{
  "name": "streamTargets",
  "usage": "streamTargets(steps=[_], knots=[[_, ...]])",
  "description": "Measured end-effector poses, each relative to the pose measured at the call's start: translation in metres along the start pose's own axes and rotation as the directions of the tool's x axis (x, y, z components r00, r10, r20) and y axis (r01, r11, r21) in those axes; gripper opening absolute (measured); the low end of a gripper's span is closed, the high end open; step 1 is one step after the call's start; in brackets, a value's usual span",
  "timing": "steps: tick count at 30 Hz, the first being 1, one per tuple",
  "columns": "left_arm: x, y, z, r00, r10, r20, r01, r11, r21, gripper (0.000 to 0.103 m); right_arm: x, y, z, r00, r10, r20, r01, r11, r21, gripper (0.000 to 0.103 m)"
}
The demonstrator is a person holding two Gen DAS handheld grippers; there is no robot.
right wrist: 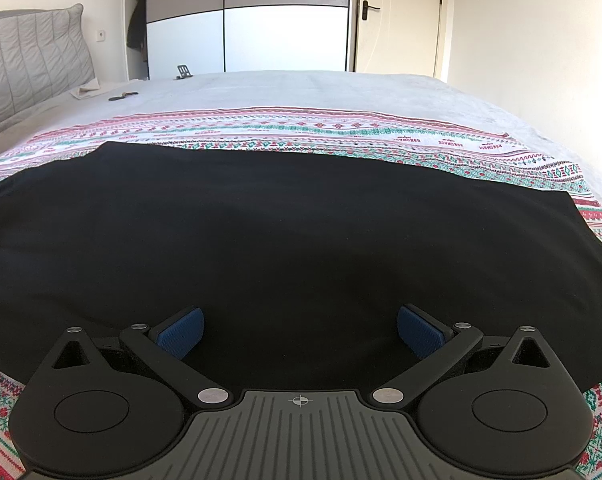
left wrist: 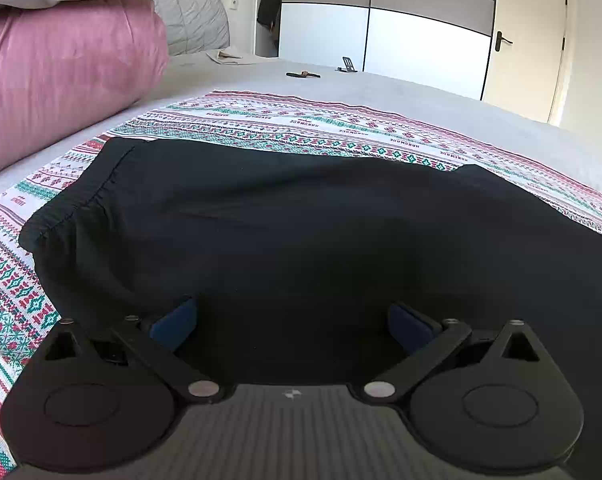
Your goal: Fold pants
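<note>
Black pants (left wrist: 281, 220) lie spread on a patterned cloth (left wrist: 301, 124) on the bed. Their elastic waistband (left wrist: 81, 200) is at the left in the left wrist view. The pants fill the middle of the right wrist view (right wrist: 261, 232), with the leg end at the right. My left gripper (left wrist: 293, 324) is open, low over the near edge of the pants, blue pads (left wrist: 173, 324) wide apart. My right gripper (right wrist: 299, 332) is open too, low over the near edge of the pants, with nothing between its pads (right wrist: 181, 332).
Pink pillows (left wrist: 61, 72) and a grey pillow (left wrist: 197, 12) stand at the head of the bed on the left. A small dark object (left wrist: 303, 75) and a phone stand (left wrist: 347, 65) lie on the grey bedspread (right wrist: 321, 88) beyond. A wardrobe (right wrist: 249, 20) and door stand behind.
</note>
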State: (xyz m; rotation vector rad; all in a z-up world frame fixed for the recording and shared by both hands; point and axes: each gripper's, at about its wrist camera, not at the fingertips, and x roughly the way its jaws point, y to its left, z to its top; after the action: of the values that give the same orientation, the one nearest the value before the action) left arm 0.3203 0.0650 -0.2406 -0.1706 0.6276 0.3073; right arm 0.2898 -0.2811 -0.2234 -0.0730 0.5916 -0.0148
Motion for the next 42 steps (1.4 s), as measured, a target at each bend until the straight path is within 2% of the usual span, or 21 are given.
streamTargets(steps=[33,37,40,42], knots=[[0.002,0.000,0.001,1.000,0.001,-0.006,-0.001,1.000,-0.001,0.100,-0.005,-0.002,-0.002,1.000,-0.003,0.007,0.003,1.000,0.000,0.103],[-0.001,0.003,0.002,1.000,-0.010,-0.014,0.010,1.000,-0.003,0.099,-0.009,-0.021,0.013,0.990,0.085,-0.114,-0.092,0.994,-0.055,0.103],[-0.003,0.005,0.013,0.995,-0.033,-0.089,0.036,0.999,0.033,0.099,-0.032,-0.063,0.007,0.995,-0.078,-0.061,0.083,0.994,0.072,0.103],[-0.011,0.010,0.018,0.992,-0.046,-0.113,0.046,0.999,-0.001,0.099,-0.048,-0.104,0.006,0.993,-0.084,-0.085,0.104,0.962,0.254,0.103]])
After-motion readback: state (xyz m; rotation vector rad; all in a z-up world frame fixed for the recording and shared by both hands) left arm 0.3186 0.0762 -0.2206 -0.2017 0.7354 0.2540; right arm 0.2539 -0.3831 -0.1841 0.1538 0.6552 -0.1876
